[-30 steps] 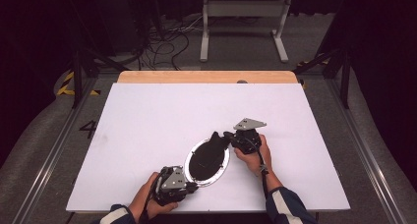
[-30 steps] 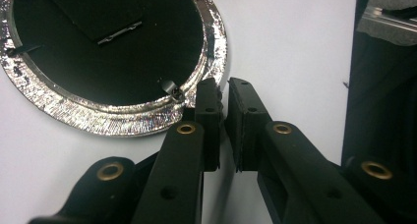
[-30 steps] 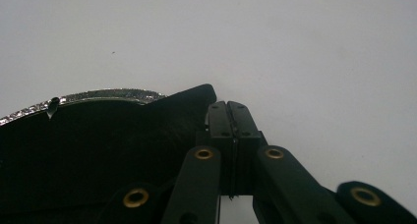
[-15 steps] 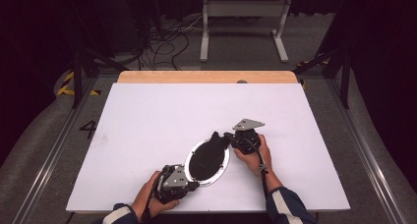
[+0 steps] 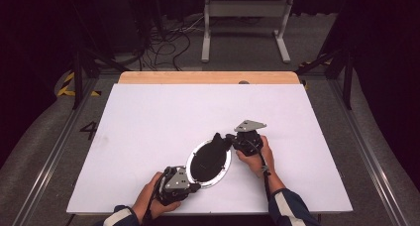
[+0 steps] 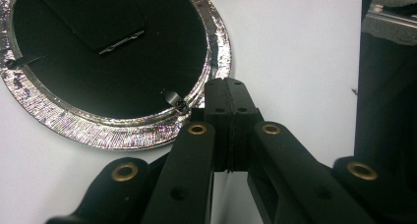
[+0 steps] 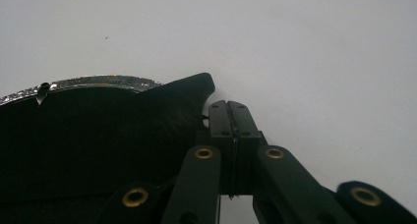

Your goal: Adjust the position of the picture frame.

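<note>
Near the table's (image 5: pixel 148 117) front edge, the light, stiff picture frame (image 5: pixel 209 161) seems best pinched by its glittery rim, where the clenched, empty left gripper (image 6: pixel 227 86) and right gripper (image 7: pixel 228 108) rest.

A white tabletop (image 5: pixel 163 122) with a wooden far edge (image 5: pixel 208 77) stands on grey carpet (image 5: pixel 237 52). Beyond it, tangled cables (image 5: pixel 163 42) and a pale metal stand (image 5: pixel 245 23) sit against darkness.
</note>
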Motion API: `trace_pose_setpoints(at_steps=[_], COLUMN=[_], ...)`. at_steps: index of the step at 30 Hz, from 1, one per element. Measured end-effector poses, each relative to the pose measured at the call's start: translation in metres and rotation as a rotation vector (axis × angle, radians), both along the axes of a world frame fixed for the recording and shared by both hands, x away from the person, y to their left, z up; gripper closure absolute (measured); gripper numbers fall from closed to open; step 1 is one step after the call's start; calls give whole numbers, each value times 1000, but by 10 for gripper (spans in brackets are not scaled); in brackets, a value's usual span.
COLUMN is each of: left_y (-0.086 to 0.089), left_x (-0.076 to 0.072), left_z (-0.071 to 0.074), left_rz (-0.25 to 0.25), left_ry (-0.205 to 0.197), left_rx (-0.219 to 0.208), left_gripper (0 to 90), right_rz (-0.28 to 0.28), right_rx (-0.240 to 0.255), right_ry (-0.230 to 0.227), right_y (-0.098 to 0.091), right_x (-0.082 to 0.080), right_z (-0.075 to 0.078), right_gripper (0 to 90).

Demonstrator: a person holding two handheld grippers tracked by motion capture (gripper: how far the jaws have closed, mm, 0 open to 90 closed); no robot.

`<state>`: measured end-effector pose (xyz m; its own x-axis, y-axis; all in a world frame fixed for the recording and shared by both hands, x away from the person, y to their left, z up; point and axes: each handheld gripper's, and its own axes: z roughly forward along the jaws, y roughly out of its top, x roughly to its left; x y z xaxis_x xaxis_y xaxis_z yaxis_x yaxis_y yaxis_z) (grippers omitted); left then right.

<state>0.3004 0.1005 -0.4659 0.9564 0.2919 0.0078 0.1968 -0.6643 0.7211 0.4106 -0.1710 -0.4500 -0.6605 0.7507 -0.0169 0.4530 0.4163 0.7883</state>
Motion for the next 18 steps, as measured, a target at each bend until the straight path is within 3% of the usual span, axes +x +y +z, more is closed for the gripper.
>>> trace_pose_setpoints(at_steps=[18], left_y=[0], left_x=[-1], left_z=[0], left_rz=[3], left_ry=[-9], left_rx=[10], left_gripper=[899], right_rz=[9], right_rx=[-10], right_ry=[3], right_y=[0], right_x=[0], right_z=[2], right_gripper=[900])
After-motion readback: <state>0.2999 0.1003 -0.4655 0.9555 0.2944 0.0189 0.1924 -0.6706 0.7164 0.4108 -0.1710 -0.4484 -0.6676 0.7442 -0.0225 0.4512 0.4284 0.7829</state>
